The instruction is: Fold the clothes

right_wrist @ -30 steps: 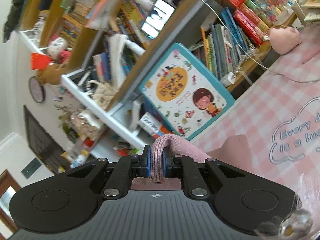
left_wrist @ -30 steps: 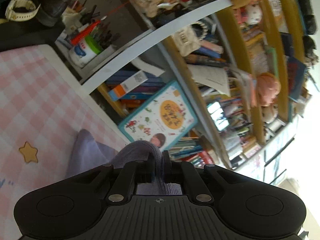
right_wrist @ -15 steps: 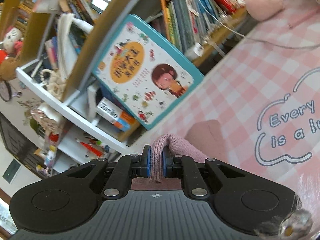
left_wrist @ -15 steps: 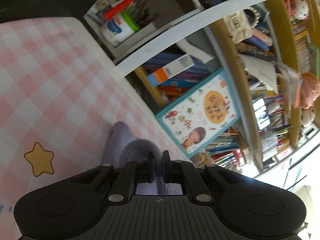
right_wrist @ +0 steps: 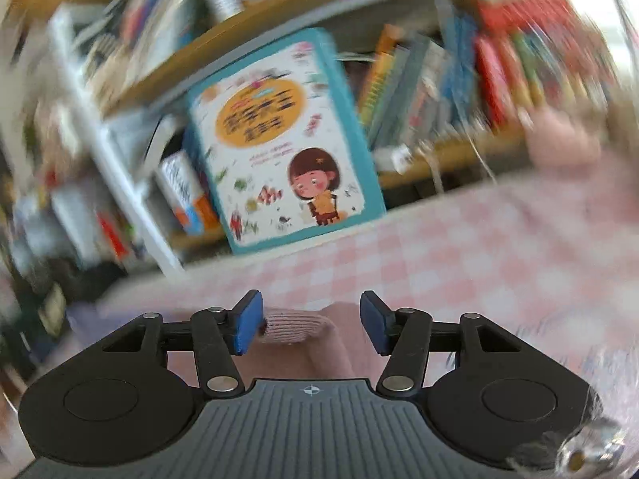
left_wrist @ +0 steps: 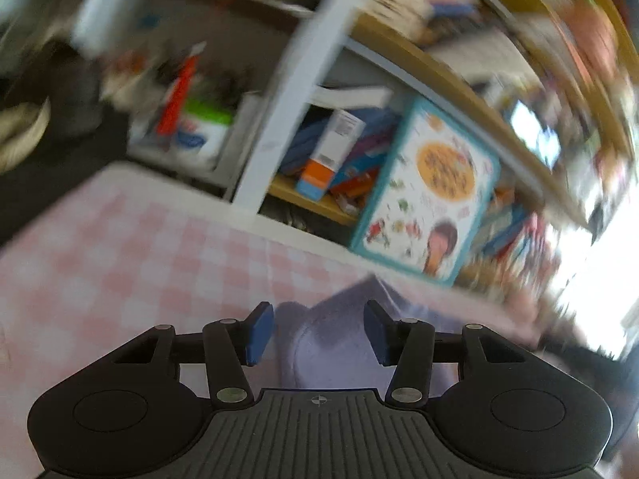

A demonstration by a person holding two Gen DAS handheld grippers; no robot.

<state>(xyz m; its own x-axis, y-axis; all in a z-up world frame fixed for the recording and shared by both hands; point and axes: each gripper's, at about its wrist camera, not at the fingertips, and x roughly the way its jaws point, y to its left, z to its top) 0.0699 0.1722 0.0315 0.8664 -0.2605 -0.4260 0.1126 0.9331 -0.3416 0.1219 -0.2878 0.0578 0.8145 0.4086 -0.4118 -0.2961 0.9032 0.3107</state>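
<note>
Left wrist view: the left gripper [left_wrist: 317, 333] stands with its jaws spread wide, gripping nothing, and a lilac garment [left_wrist: 339, 343] lies slack between and beneath the blue pads [left_wrist: 259, 333] on the pink checked cloth [left_wrist: 139, 247]. Its far edge comes to a raised point just ahead of the pads. The right wrist view shows the like condition — the right gripper [right_wrist: 311, 327] is released, and a pink ribbed cuff or hem [right_wrist: 293, 325] rests just inside the left-hand pad, touching or nearly touching it; I cannot tell which. Whether the lilac and pink parts belong to one garment is not settled by these views.

Beyond, at the cloth's far edge, a teal picture book [right_wrist: 279, 135] leans against the bookshelf [left_wrist: 419, 64]. Both views are smeared by motion, so the finer creases cannot be read.

Judgement: with both tongs open above laid fabric, the scene fits either a fold just set down or an edge about to be taken up. In either case, good practice is to keep the pads clear of loose fabric when moving — a snagged cuff would drag the layer out of line.
</note>
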